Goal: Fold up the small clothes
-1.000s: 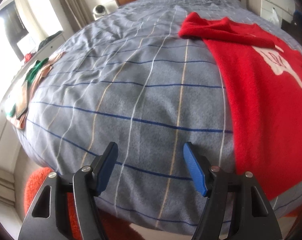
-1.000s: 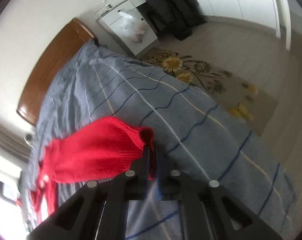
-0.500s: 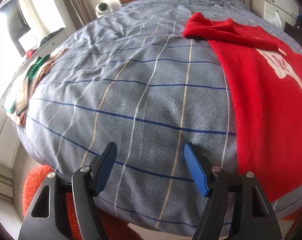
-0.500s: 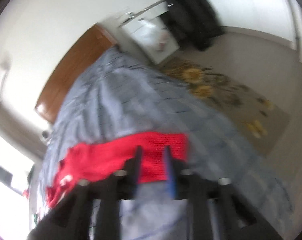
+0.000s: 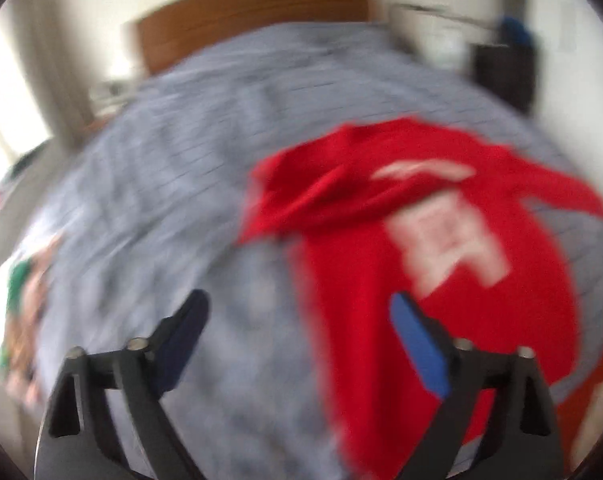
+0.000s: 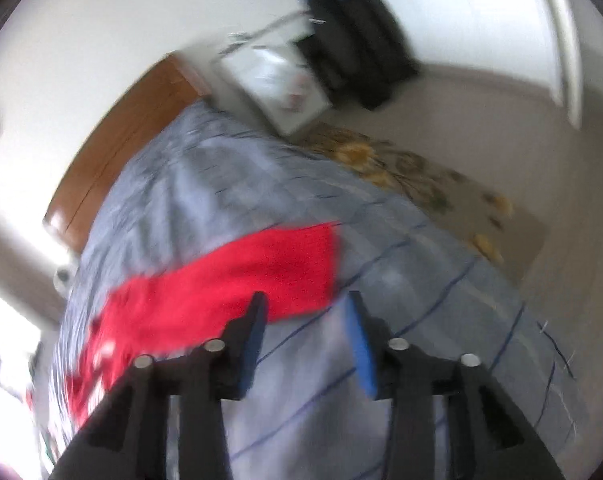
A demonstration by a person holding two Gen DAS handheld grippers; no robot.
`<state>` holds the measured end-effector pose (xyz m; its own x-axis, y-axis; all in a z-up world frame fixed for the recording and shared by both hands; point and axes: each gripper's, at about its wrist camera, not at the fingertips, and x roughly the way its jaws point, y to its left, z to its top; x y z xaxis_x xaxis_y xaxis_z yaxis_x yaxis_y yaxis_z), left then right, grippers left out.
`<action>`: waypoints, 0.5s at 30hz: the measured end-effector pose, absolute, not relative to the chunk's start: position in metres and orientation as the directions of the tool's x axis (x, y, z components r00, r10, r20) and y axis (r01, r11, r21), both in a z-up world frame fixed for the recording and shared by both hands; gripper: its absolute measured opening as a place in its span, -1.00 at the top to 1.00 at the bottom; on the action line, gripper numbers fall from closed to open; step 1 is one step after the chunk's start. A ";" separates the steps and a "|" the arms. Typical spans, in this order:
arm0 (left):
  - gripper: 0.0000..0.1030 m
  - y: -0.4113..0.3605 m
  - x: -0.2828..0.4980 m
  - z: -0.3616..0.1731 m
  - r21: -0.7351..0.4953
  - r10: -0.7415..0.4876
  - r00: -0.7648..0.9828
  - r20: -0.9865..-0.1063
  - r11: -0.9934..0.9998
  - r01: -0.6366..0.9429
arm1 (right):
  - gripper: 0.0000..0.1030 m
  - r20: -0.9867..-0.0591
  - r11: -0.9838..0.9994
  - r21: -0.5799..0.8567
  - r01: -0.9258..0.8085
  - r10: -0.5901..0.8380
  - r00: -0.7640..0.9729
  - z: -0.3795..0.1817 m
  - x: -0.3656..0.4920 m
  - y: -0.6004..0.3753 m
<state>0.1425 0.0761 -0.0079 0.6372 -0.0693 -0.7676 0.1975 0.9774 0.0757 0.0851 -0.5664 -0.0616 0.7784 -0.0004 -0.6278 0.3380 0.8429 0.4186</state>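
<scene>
Both my claws are spread and empty: left gripper (image 5: pixel 297 332), right gripper (image 6: pixel 307 328). The red knit sweater with a white chest print (image 5: pixel 441 280) lies near the foot edge of the grey checked bed (image 5: pixel 161 208), long axis toward the headboard. I'd pinch each sleeve cuff low, then fold inward

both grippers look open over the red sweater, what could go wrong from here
1. The red knit sweater has one sleeve bunched across its chest; folding now could trap that lump.
2. The other sleeve lies free beyond the open right gripper; a shallow pinch might catch the grey checked bedsheet too.
3. Both views are motion-blurred, so the open left gripper may land off-target.
</scene>
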 end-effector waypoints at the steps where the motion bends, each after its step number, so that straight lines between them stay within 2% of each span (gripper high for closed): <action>1: -0.84 0.061 0.164 -0.007 0.036 -0.140 0.611 -0.779 0.963 0.266 | 0.03 -0.608 0.870 0.396 0.294 0.008 0.794 -0.060 0.079 -0.547; 5: -0.84 0.004 0.242 -0.034 -0.031 -0.262 0.490 -0.831 0.902 0.430 | -0.01 -0.580 0.910 0.344 0.230 0.013 0.815 -0.079 0.062 -0.496; 8: -0.82 -0.033 0.271 -0.066 0.052 -0.202 0.466 -0.861 0.878 0.477 | -0.01 -0.608 0.914 0.333 0.233 0.019 0.794 -0.098 0.053 -0.474; 11: -0.82 -0.048 0.286 -0.090 0.082 -0.168 0.457 -0.873 0.875 0.478 | -0.05 -0.578 0.925 0.323 0.200 0.025 0.815 -0.091 0.050 -0.468; 12: -0.78 -0.051 0.288 -0.096 0.050 -0.191 0.431 -0.882 0.871 0.488 | -0.08 -0.584 0.927 0.317 0.198 0.027 0.811 -0.092 0.053 -0.467; 13: -0.65 -0.048 0.287 -0.095 0.016 -0.220 0.405 -0.888 0.863 0.506 | -0.09 -0.599 0.927 0.320 0.194 0.039 0.800 -0.097 0.056 -0.466; 15: -0.56 -0.053 0.272 -0.092 -0.106 -0.341 0.291 -0.894 0.791 0.602 | -0.09 -0.622 0.925 0.322 0.202 0.046 0.782 -0.104 0.061 -0.468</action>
<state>0.2718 -0.0535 -0.0919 0.2908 -0.3415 -0.8938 0.6024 0.7911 -0.1062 0.0614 -0.4680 -0.1036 0.7818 0.0460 -0.6218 0.2017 0.9250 0.3221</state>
